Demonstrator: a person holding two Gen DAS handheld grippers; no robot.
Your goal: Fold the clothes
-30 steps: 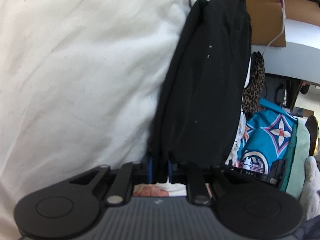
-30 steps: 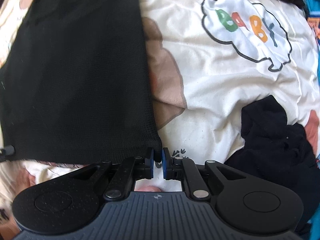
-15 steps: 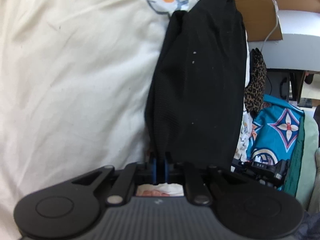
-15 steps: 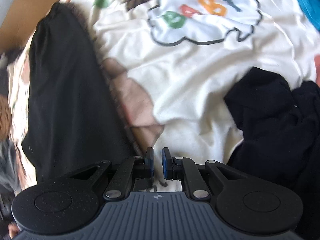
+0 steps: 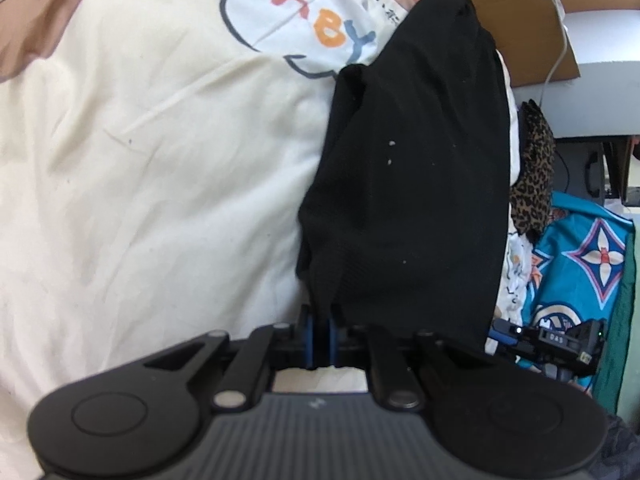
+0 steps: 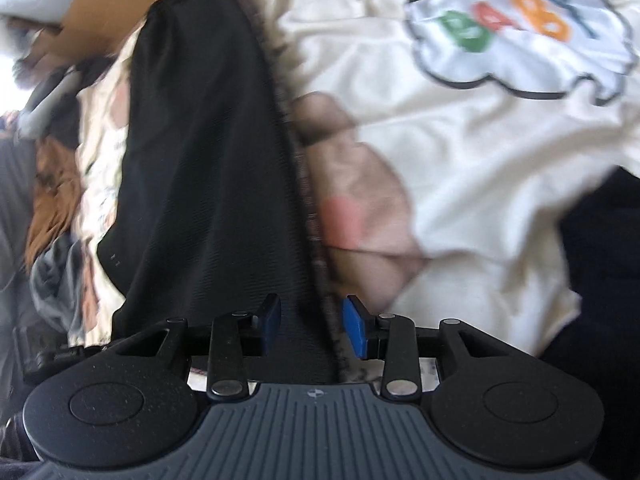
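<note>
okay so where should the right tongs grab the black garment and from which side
Probably the near hem of the black garment, where the open right tongs already straddle its right edge. Come straight in from the near end: the cloth narrows there. The left tongs are shut on it in their own view.

The cream bedsheet (image 5: 140,168) carries a white cloud patch (image 5: 280,12) with "BABY" in fat letters: green B, red A, orange B, blue Y (the right wrist view blurs it down to three letters or so). Just past the cloud runs a line of small dark print (image 5: 380,0), too tiny to read. A little black device (image 5: 560,338) at the right shows white characters, perhaps "DAS".
</note>
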